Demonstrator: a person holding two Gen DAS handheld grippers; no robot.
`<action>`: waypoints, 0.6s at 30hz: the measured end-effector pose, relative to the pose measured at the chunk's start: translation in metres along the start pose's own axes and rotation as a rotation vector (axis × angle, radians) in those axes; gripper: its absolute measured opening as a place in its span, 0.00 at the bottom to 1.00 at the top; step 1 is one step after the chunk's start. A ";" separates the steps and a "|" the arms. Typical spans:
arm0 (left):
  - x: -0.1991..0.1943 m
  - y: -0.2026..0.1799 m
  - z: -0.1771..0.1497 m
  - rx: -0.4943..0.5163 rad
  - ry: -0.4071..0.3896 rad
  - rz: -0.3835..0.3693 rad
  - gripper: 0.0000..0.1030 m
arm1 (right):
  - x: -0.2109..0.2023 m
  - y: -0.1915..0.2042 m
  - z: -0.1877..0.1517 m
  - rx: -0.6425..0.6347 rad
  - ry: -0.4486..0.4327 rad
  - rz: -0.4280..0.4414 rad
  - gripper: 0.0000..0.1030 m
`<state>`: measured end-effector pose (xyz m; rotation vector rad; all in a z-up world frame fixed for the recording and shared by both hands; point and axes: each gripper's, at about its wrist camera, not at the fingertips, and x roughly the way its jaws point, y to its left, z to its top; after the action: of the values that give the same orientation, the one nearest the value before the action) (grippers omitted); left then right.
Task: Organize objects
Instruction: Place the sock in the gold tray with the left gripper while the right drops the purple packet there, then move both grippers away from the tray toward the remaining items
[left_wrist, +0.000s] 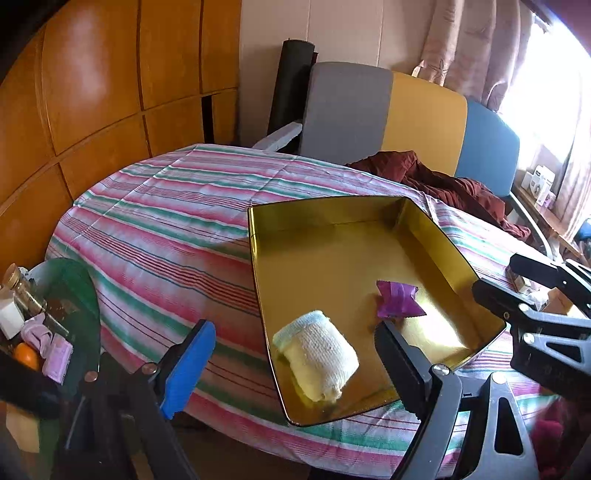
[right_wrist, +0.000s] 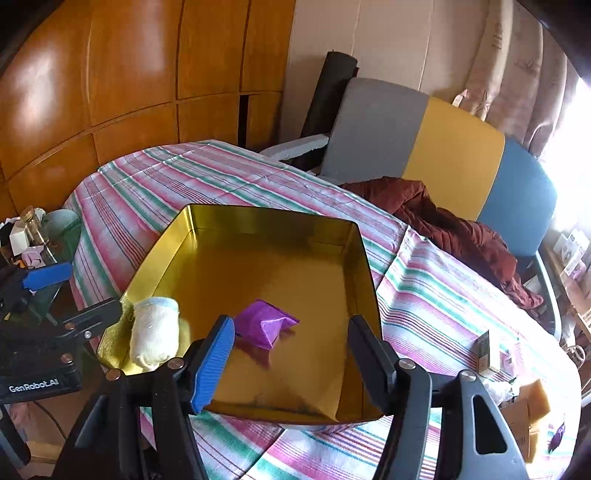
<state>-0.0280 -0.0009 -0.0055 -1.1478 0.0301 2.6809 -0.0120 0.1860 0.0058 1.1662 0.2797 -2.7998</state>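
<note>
The sock (left_wrist: 317, 356) and wrapper (left_wrist: 397, 304) lie in the tin (left_wrist: 258, 266); both grippers' fingers (left_wrist: 188, 369) are open and empty; small items at the tabletop's right edge remain.

Window (left_wrist: 546, 85) glare right (blown out); fisheye-bent edges.

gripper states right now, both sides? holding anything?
Left gripper: open, empty, above the gold tin's near edge.
Right gripper: open, empty, over the tin.
</note>
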 end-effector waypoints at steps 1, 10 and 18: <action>-0.001 0.000 0.000 0.001 -0.002 -0.001 0.86 | -0.002 0.002 -0.001 -0.006 -0.005 -0.003 0.63; -0.005 -0.004 -0.002 0.008 -0.012 -0.002 0.86 | -0.012 0.004 -0.004 0.005 -0.024 -0.006 0.64; -0.006 -0.011 -0.004 0.017 -0.008 -0.006 0.86 | -0.015 0.001 -0.005 0.015 -0.030 -0.011 0.64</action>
<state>-0.0192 0.0082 -0.0033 -1.1310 0.0484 2.6746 0.0025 0.1866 0.0126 1.1284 0.2638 -2.8307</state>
